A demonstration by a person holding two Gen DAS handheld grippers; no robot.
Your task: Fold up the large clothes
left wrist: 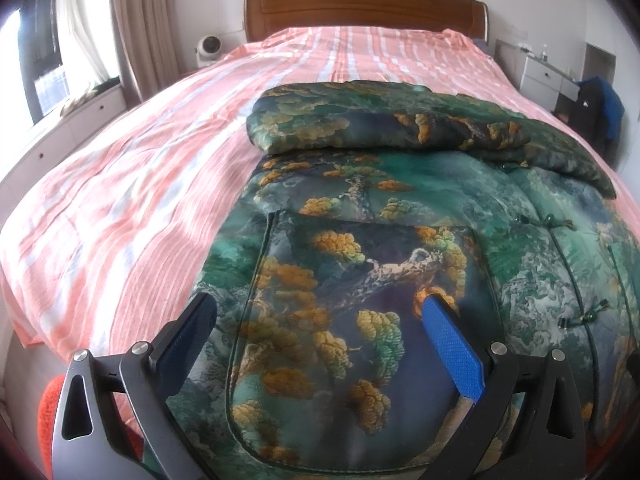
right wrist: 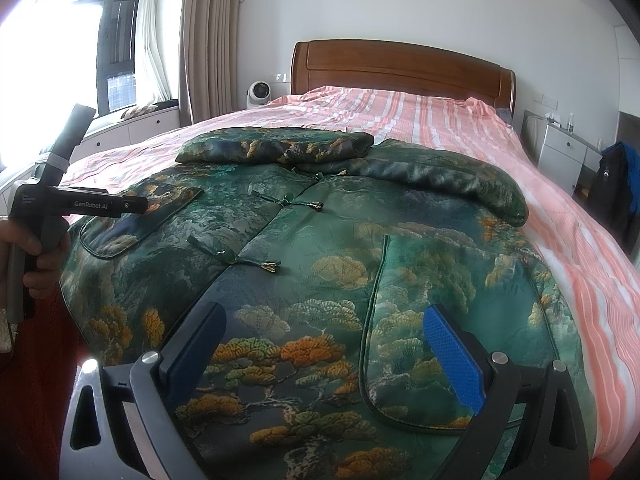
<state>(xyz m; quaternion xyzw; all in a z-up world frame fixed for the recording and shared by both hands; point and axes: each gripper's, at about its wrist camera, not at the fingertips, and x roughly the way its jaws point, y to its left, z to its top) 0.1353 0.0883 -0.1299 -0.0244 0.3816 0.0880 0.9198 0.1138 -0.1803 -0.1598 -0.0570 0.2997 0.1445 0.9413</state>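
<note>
A padded green jacket point(left wrist: 360, 208) with a pine-tree print lies front up on the bed, its knot buttons point(right wrist: 224, 257) fastened. Both sleeves are folded across the chest: one point(right wrist: 272, 146) lies on top and the other point(right wrist: 440, 184) runs out to the right. My left gripper point(left wrist: 320, 320) hovers open just above the jacket's left pocket point(left wrist: 360, 280), with nothing between its fingers. Above the right pocket point(right wrist: 420, 300) near the hem, my right gripper point(right wrist: 324, 328) is also open and holds nothing. In the right wrist view, a hand point(right wrist: 36, 248) holds the left gripper's body point(right wrist: 92, 203).
The bed's pink striped sheet point(left wrist: 140, 184) is bare to the left and toward the wooden headboard point(right wrist: 400, 68). A small white fan point(right wrist: 259, 94) stands beside the bed. At the right are a bedside cabinet point(right wrist: 560, 152) and dark bags point(right wrist: 612, 184); window drawers point(left wrist: 60, 136) run along the left.
</note>
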